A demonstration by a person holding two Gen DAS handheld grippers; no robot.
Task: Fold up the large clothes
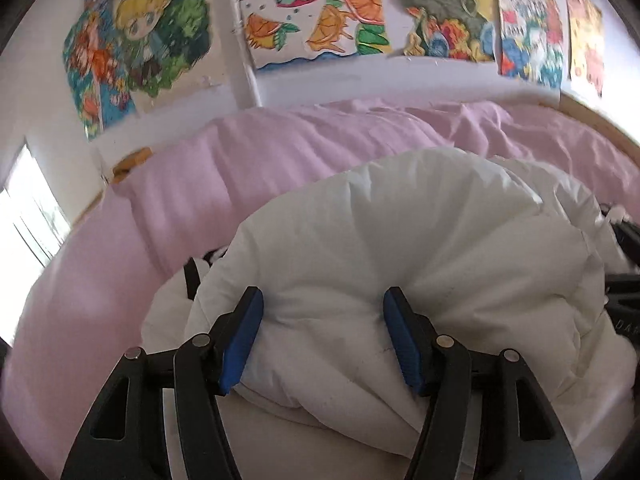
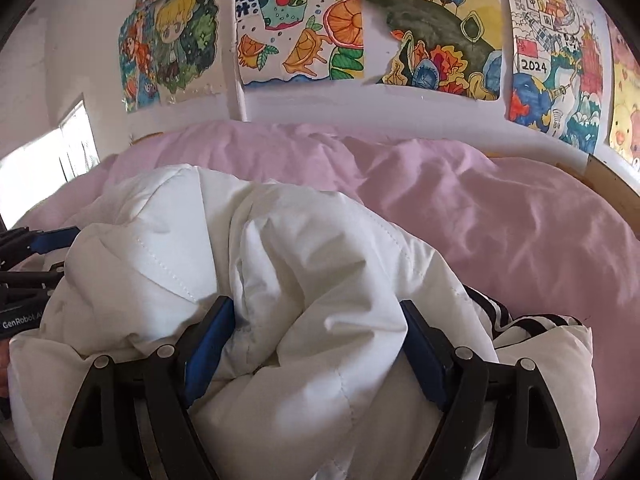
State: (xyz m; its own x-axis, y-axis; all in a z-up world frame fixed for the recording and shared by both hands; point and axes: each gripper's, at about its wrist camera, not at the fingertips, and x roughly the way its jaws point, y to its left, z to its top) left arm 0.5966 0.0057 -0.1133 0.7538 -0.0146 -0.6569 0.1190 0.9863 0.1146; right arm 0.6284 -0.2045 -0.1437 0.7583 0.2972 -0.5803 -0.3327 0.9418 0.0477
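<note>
A white puffy jacket (image 1: 420,240) lies bunched on a pink bed. My left gripper (image 1: 322,300) is shut on a thick fold of the white jacket, whose padding bulges between the blue pads (image 1: 244,340). My right gripper (image 2: 316,312) is shut on another thick fold of the same jacket (image 2: 300,248). A black-and-white striped cuff or hem (image 2: 500,316) shows to the right of the right gripper. The left gripper (image 2: 36,248) shows at the left edge of the right wrist view, close beside the jacket.
The pink quilt (image 1: 280,152) covers the bed (image 2: 500,216) behind and beside the jacket. Colourful drawings (image 2: 432,32) hang on the white wall behind. A bright window (image 1: 28,208) is at the left. A wooden bed edge (image 2: 608,184) runs at the right.
</note>
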